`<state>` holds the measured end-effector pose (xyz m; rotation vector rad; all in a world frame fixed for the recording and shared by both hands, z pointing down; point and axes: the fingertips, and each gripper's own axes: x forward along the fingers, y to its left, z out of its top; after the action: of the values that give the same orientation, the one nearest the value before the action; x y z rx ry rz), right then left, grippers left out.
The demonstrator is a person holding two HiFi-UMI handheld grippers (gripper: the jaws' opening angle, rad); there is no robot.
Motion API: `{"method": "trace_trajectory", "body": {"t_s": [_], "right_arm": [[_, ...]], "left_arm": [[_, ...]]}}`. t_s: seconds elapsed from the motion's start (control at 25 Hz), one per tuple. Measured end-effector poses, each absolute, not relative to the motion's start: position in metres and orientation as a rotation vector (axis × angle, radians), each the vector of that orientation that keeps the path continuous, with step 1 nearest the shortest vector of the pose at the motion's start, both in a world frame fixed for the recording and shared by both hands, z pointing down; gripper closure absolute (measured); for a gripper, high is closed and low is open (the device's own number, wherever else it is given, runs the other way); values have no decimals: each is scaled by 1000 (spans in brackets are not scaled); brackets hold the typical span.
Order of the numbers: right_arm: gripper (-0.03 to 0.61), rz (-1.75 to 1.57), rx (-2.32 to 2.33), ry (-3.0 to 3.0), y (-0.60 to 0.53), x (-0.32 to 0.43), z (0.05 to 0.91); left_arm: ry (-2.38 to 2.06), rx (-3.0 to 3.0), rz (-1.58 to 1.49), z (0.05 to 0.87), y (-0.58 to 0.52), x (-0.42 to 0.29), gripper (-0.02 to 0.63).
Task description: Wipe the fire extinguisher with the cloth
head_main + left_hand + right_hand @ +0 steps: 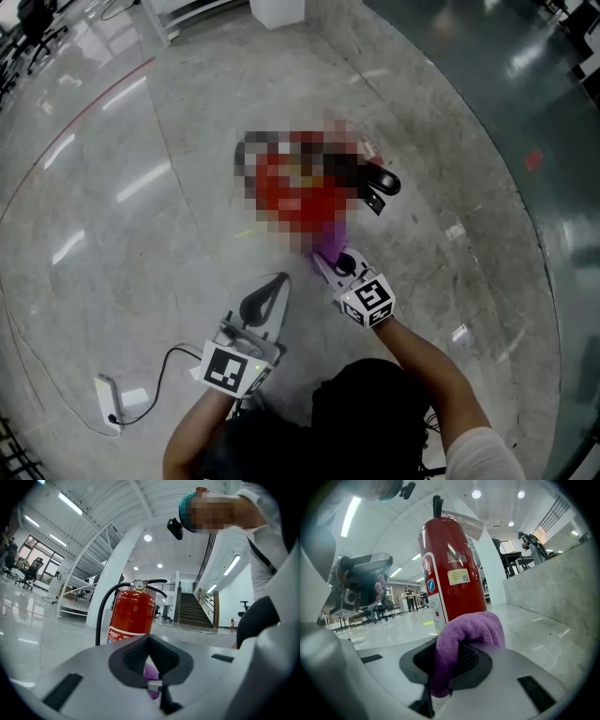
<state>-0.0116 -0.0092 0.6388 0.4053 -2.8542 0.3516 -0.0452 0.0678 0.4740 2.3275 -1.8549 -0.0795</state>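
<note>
Pinching a fuzzy purple cloth (468, 630), right gripper (330, 265) fingers clamp its fold just beside the glossy red fire extinguisher (450, 564), upright on polished floor (141, 234). Left gripper (278, 283) fingers pressed together, empty.

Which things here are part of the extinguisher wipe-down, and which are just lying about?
In the job: fire extinguisher; purple cloth, clamped in the right gripper jaws.

Lying about: white power strip with its cable on the floor; office chairs; staircase; left gripper, jaws shut on nothing.
</note>
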Motion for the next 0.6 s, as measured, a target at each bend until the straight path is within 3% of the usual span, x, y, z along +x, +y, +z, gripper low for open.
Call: {"method": "trace_trajectory", "body": {"t_s": [0.6], "right_arm": [[523,383,314,-2909,-2,-17,548]], "left_arm": [[-1860,2341,-75,461,66,-39,609]]}}
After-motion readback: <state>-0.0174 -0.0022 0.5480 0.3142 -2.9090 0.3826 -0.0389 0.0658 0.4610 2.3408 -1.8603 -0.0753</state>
